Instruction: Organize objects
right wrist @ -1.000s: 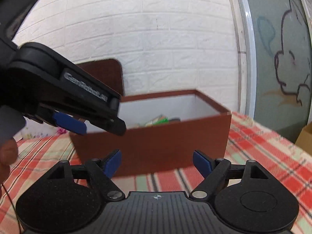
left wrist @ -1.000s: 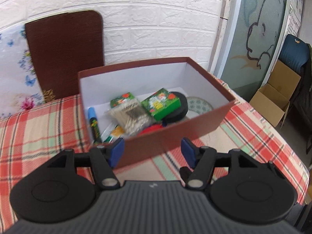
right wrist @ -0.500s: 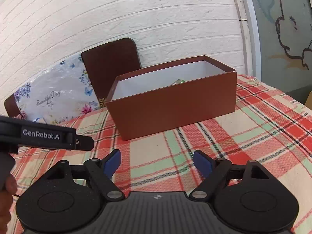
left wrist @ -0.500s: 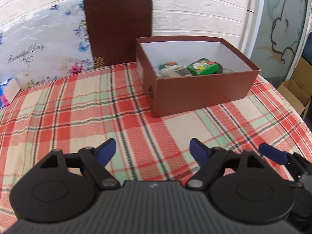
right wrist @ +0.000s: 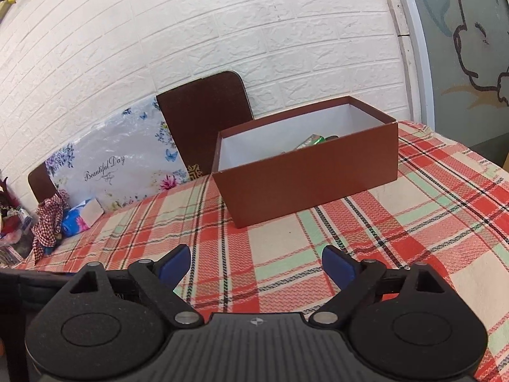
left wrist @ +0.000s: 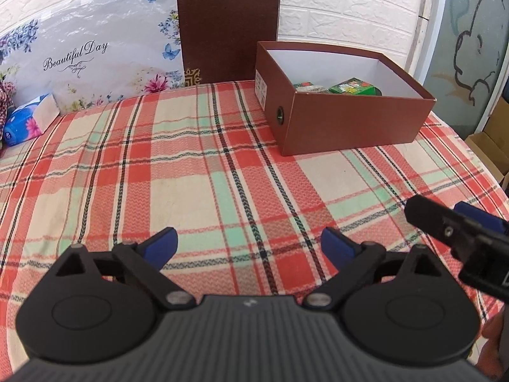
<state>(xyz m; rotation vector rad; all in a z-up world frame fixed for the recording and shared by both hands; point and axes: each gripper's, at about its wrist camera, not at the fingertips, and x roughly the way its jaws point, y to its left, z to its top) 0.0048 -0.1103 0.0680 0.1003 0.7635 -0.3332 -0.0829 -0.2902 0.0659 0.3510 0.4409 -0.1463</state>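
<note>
A brown open box (left wrist: 346, 127) (right wrist: 315, 175) with a white inside stands on the plaid tablecloth at the far right. Small items lie in it, among them a green packet (left wrist: 353, 86) (right wrist: 313, 140). My left gripper (left wrist: 249, 243) hovers over bare cloth well short of the box, jaws opening wide with nothing between them. My right gripper (right wrist: 256, 262) also hangs over the cloth in front of the box, jaws opening and empty. One blue-padded finger of the right gripper (left wrist: 470, 216) shows at the right edge of the left wrist view.
A brown board (left wrist: 227, 28) and a flowered panel (left wrist: 89, 60) lean on the white brick wall behind the table. A blue tissue pack (left wrist: 27, 122) lies at the far left, near a checked cloth (right wrist: 47, 222). A cardboard carton (left wrist: 491, 146) sits beyond the table's right edge.
My left gripper has drawn back and to the left, away from the box, and its jaws have spread wider. The right gripper has pulled back and risen slightly, jaws a little wider.
</note>
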